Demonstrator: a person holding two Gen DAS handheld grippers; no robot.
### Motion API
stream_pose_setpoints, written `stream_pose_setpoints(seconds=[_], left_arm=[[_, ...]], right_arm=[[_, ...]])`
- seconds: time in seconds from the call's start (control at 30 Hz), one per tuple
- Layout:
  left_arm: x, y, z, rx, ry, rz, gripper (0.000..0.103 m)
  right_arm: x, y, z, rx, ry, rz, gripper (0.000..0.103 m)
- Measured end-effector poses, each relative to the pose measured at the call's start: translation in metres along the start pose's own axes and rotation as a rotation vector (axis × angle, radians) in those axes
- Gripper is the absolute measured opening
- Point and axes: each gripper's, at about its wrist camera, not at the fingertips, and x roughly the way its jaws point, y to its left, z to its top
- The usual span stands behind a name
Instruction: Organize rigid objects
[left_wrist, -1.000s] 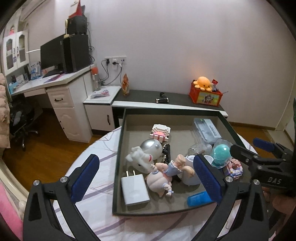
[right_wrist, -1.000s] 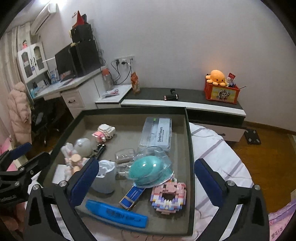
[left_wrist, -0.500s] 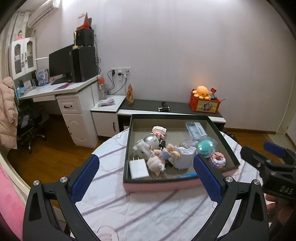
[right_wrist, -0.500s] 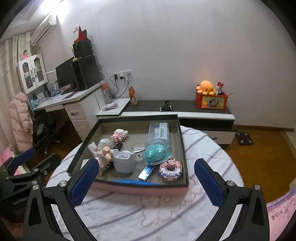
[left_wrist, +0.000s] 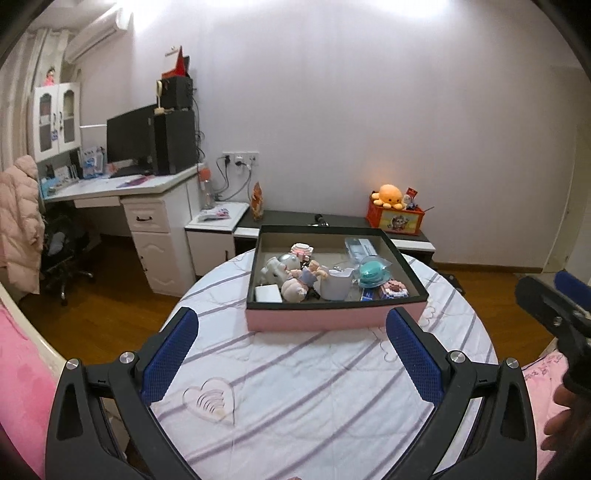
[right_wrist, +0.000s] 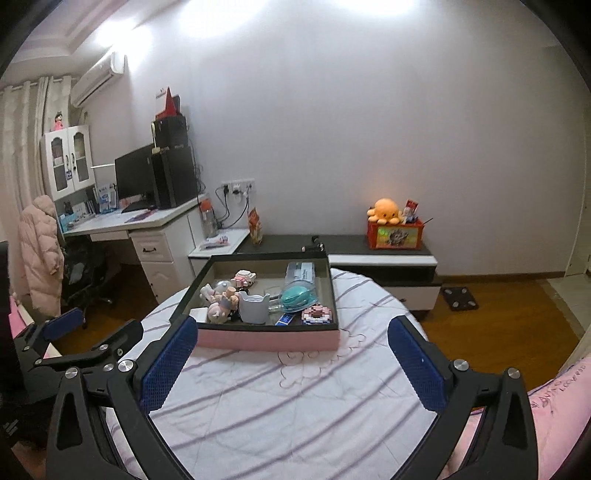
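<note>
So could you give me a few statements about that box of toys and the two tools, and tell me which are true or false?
1. The pink-sided box sits on the striped round table. True.
2. The left tool grips a toy. False: it is open and holds nothing.
3. The right tool is open. True.
4. The teal case lies on the tablecloth. False: it is inside the box.
</note>
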Motion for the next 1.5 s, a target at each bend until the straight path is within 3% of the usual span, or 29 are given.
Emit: stream_pose_setpoints(seconds=[0.27, 0.63, 0.9, 1.03, 1.5], left_arm=[[-0.055, 0.001, -0.01, 0.03, -0.065, 0.031, 0.103], [-0.09, 0.02, -0.016, 0.01, -0.112, 0.077, 0.103], [-0.095, 0.019, -0.019, 0.009, -0.117, 0.079, 0.103], [-0.096, 0.015, -0.021, 0.042, -0.141, 0.144, 0.103], [-0.099, 0.018, -0.022, 0.018, -0.145, 0.104, 0.103]], right_arm=[[-0.045, -0.002, -0.014, 0.014, -0.057, -0.024, 0.103], [-0.054, 0.005, -0.026, 0.03, -0.079, -0.004, 0.103], [-0.058, 0.015, -0.033, 0.014, -0.079, 0.014, 0.103], [-0.058, 0.016, -0.035, 0.017, -0.072, 0.016, 0.103], [-0.059, 0.02, -0.034, 0.003, -0.066, 0.022, 0.103]])
